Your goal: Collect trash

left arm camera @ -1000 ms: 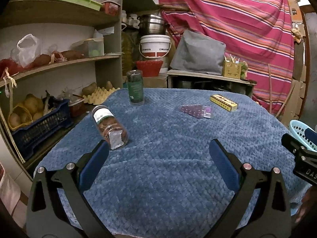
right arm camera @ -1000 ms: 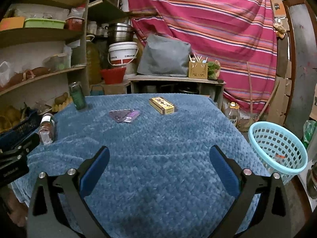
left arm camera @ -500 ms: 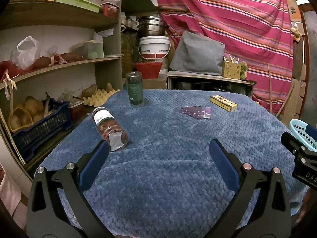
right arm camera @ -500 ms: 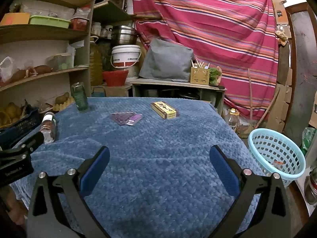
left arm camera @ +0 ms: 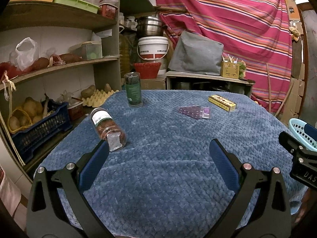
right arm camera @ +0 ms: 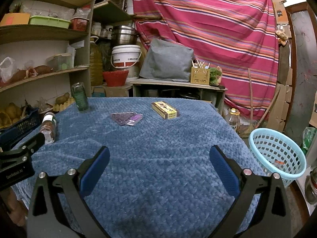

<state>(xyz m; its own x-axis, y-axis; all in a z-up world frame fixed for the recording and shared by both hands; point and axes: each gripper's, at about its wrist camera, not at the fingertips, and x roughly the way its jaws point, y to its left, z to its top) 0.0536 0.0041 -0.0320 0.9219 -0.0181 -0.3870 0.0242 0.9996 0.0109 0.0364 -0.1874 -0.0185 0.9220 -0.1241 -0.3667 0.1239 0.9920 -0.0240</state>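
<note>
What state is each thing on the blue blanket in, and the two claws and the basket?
Left claw: open, empty.
Right claw: open, empty.
Clear jar: lying on its side.
Green jar: standing upright.
Yellow box: lying flat.
Purple packet: lying flat.
Blue basket: upright, nearly empty.

"GenRobot.AI" — white letters on the left gripper point(right arm camera: 16, 170) body; "DAS", cut off — on the right gripper point(left arm camera: 303, 162) body.

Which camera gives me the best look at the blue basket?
The right wrist view: the blue basket shows whole beside the table's right edge, rim and holed wall clear. The left wrist view catches only a sliver of it behind the right gripper.
</note>
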